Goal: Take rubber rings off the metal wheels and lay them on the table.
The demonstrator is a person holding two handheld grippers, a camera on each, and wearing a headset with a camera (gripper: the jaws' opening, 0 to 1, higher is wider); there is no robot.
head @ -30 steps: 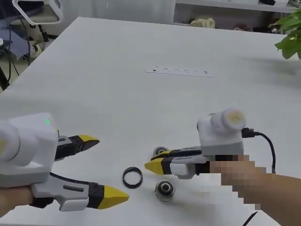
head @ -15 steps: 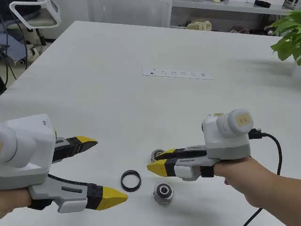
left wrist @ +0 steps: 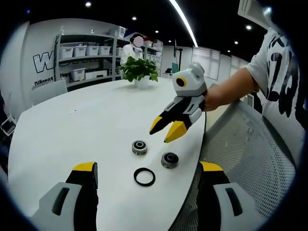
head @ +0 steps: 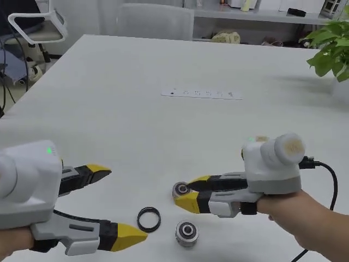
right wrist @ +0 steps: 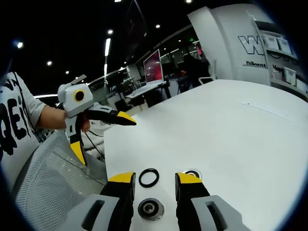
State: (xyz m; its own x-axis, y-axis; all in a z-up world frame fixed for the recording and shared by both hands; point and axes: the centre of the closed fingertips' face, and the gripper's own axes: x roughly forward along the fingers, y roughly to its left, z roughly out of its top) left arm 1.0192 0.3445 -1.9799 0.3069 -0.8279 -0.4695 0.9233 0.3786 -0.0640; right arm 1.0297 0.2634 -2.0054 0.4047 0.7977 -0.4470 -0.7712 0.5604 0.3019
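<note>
You're holding the L gripper (head: 117, 203) w/ jaws spread wide, gripping nothing, by the table's (head: 163, 125) near edge. You're holding the R gripper (head: 185, 192) w/ jaws only a little apart, nothing pinched, tips just beside one metal wheel (head: 180, 189); touching or not, can't tell. A loose rubber ring (head: 148, 219) is lying flat btwn the grippers near that edge, a second wheel (head: 187, 232) sitting just beside it.

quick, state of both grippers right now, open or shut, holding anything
left gripper: open wide, holding nothing
right gripper: fingers open a little, holding nothing
</note>
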